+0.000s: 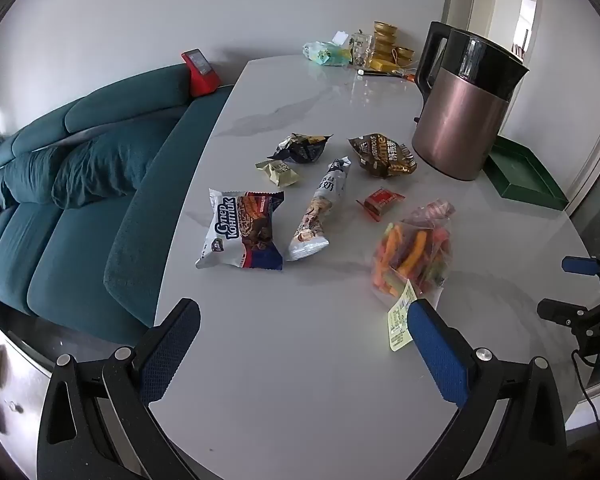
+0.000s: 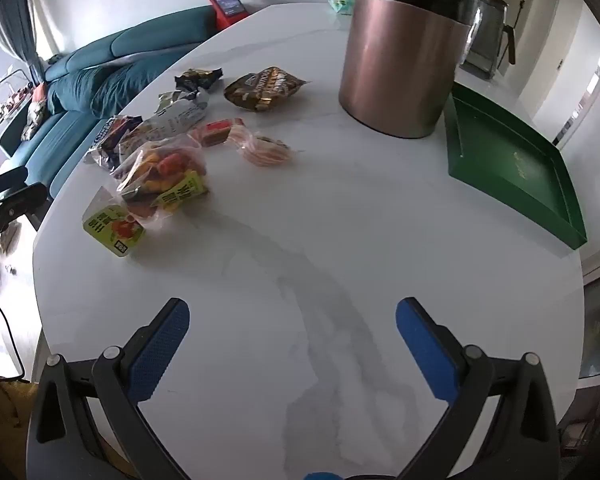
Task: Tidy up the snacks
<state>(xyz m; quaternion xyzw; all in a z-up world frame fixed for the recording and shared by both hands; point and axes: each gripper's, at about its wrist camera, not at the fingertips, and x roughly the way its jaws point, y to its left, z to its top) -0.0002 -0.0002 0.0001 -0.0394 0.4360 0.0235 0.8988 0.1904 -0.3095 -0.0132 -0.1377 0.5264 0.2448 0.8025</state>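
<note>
Seven snack packets lie loose on the white marble table (image 1: 300,360), grouped around its middle. Left wrist view: a white and blue chocolate-cookie pack (image 1: 242,232) at 9 o'clock of the group, a long white tube-shaped pack (image 1: 320,212) just right of it, a small pale wrapped sweet (image 1: 278,172) and a dark crumpled wrapper (image 1: 302,148) toward 11 o'clock, a brown and gold bag (image 1: 382,156) at 1 o'clock beside the copper-coloured kettle (image 1: 460,108), a small red packet (image 1: 380,202), and a clear bag of orange and green sticks (image 1: 416,256) at 4 o'clock. That bag's yellow label is partly hidden behind the fingers (image 1: 440,352) of the left gripper (image 1: 304,316), whose jaws stand wide apart and hold nothing. Print on most wrappers is too small to read.

Right wrist view: the right gripper (image 2: 292,316) is likewise spread and empty over bare tabletop; the snacks overlap at 10 o'clock, several hiding one another. A green tray (image 2: 512,168) sits at 2 o'clock behind the kettle; the kettle's top is cut off by the frame
</note>
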